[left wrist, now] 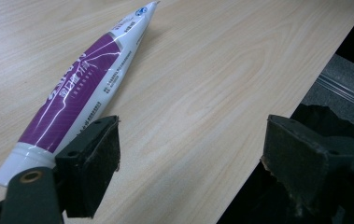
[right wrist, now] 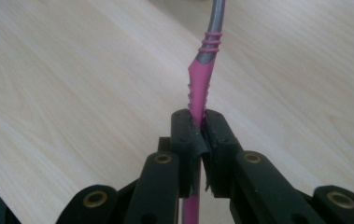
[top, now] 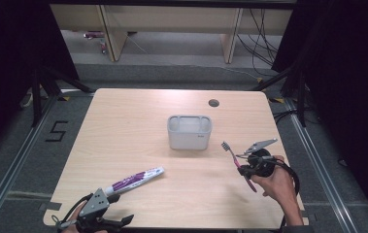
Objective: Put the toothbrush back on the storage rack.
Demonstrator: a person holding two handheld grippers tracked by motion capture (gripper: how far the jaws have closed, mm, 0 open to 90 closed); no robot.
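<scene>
A pink and grey toothbrush (top: pixel 236 160) is clamped by its handle in my right gripper (top: pixel 247 165), which is off the table at the right, bristles up and to the left. In the right gripper view the pink handle (right wrist: pixel 199 88) rises from between the closed pads. A purple and white toothpaste tube (top: pixel 134 180) lies flat on the table at the front left. My left gripper (top: pixel 105 219) sits at the front edge just behind the tube's cap end, open; in the left gripper view the tube (left wrist: pixel 79 86) lies past the left pad (left wrist: pixel 93 161), outside the jaws.
A grey two-compartment holder (top: pixel 190 131) stands at the middle of the wooden table (top: pixel 123 131). A round cable hole (top: pixel 213 103) is near the far edge. Beyond the table are floor, cables and desk legs.
</scene>
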